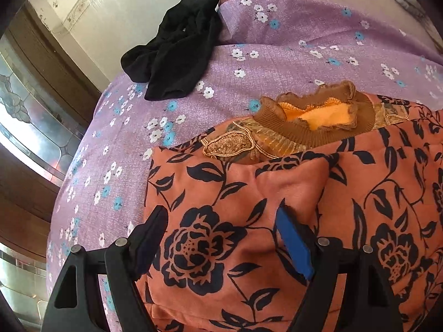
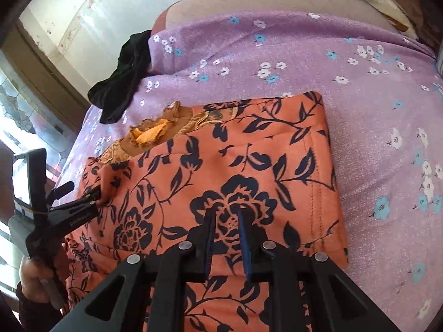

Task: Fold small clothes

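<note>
Across the bedsheet [image 2: 277, 55], a top [image 2: 249, 152] is being folded; left gripper [image 1: 221, 238] is being held spread, right gripper [image 2: 225, 221] nearly closed, empty; layers risk being dragged askew.

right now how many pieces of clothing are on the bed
2: an orange floral garment folded in front of both grippers, and a crumpled black garment near the bed's far left edge. More may lie out of view.

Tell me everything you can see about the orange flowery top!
The orange top is soft, thick-looking cloth printed with dark navy flowers and leaves. It has a brown ribbed collar with yellow-orange lining and gold embroidery. It lies partly folded on the purple flowered sheet. The left gripper touches its left edge; the right gripper sits over its middle, slightly open.
</note>
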Available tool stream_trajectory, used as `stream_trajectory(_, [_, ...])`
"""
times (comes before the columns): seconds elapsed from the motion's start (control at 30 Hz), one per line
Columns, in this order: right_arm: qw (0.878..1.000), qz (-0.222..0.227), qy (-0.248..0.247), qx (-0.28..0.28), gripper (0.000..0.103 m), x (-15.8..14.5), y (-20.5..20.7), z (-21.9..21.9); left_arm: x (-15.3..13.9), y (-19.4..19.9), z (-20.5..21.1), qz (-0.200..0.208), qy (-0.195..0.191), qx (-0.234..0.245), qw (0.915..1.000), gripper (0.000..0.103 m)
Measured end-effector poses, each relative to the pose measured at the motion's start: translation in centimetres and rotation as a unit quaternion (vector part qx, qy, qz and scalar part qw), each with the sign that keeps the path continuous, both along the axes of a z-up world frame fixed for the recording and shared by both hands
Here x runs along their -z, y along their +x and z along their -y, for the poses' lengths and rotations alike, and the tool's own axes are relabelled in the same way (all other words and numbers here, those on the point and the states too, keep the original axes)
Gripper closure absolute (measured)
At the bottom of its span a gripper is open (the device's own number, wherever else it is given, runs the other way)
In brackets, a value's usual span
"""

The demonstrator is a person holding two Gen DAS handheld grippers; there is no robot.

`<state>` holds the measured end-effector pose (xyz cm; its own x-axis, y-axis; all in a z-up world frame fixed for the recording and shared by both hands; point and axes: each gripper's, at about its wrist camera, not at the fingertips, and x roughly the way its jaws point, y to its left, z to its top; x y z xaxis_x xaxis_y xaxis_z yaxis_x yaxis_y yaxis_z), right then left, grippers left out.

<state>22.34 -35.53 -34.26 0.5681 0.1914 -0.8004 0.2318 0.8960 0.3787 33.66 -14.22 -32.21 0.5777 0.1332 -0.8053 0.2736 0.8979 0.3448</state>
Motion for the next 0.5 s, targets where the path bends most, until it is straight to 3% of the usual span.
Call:
stream_trajectory(0.1, [0.999,-0.038,-0.005,-0.025,0.083,1.4,0.5,-1.6,0.9,-0.9,0.9,-0.003,0.029,0.011,0.9995,0.022])
stream_trajectory(0.2, [0.999,-0.027,-0.018,-0.022,0.083,0.6,-0.1,-1.8,0.8,-1.7,1.2,0.008,0.048,0.016,0.9987,0.022])
stream_trajectory(0.37, [1.000,0.024,0.003,-0.005,0.083,-2.1,-3.8,-0.8,-2.3,-4.0,-1.8,0.005,-0.038,0.012,0.9992,0.022])
stream_trajectory(0.5, [0.998,0.053,0.013,0.023,0.083,-3.8,-7.5,0.2,-3.5,-6.6,-5.7,0.020,-0.062,-0.018,0.9977,0.022])
